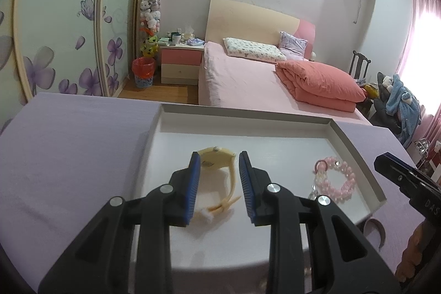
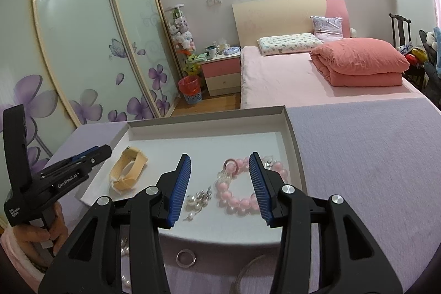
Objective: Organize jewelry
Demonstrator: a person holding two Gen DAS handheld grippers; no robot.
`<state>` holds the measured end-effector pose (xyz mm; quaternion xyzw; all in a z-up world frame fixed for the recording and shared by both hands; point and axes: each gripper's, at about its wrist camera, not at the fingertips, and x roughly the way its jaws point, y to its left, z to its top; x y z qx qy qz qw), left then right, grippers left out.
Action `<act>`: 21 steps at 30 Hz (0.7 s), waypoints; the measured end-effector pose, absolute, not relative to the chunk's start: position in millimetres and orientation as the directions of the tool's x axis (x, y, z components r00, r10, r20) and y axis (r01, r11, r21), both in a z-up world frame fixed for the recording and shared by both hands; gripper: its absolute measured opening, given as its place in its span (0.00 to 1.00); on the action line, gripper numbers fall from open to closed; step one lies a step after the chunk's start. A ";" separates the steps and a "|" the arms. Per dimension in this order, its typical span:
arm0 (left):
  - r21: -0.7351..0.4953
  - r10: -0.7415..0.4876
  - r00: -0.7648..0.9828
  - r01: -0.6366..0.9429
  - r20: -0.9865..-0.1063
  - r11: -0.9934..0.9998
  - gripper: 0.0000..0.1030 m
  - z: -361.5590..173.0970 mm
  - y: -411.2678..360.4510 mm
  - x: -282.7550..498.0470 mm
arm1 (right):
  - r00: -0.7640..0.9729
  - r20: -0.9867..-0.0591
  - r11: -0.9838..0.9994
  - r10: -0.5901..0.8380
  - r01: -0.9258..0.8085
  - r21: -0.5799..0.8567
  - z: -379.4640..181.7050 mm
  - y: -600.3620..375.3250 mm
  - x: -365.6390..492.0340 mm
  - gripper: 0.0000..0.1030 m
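Lilac-covered table (image 2: pixel 372 156) (tray (image 2: pixel 295 145), ring (image 2: pixel 186 257))

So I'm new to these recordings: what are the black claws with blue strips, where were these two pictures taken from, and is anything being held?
They are hand-held grippers, one in each of a person's hands; each carries a camera looking along its own fingers. One picture is from the left gripper, the other from the right gripper. Both hang open above a white tray on a lilac cloth, holding nothing. In the tray lie a cream watch, a pink bead bracelet and a small pearl piece. A ring still lies on the cloth outside the tray.
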<state>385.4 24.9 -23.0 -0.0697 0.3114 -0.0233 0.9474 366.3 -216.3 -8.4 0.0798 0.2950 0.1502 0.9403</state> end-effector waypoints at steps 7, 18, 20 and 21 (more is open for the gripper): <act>-0.141 -0.087 0.792 0.002 -0.604 0.990 0.34 -23.7 41.7 333.1 | 0.740 -0.590 0.946 0.323 -0.265 0.185 -17.1 -211.9 316.8 0.44; -0.150 -0.096 0.776 0.002 -0.624 0.989 0.42 -39.0 49.7 256.2 | 0.631 -0.721 0.955 0.287 -0.246 0.166 -55.3 -218.6 247.3 0.63; -0.153 -0.097 0.773 0.000 -0.626 0.988 0.43 -40.9 50.4 252.5 | 0.619 -0.733 0.957 0.280 -0.243 0.160 -59.0 -214.7 245.1 0.68; -0.155 -0.096 0.772 -0.003 -0.628 0.988 0.43 -41.7 51.0 251.0 | 0.615 -0.739 0.958 0.275 -0.242 0.154 -60.3 -213.0 245.6 0.70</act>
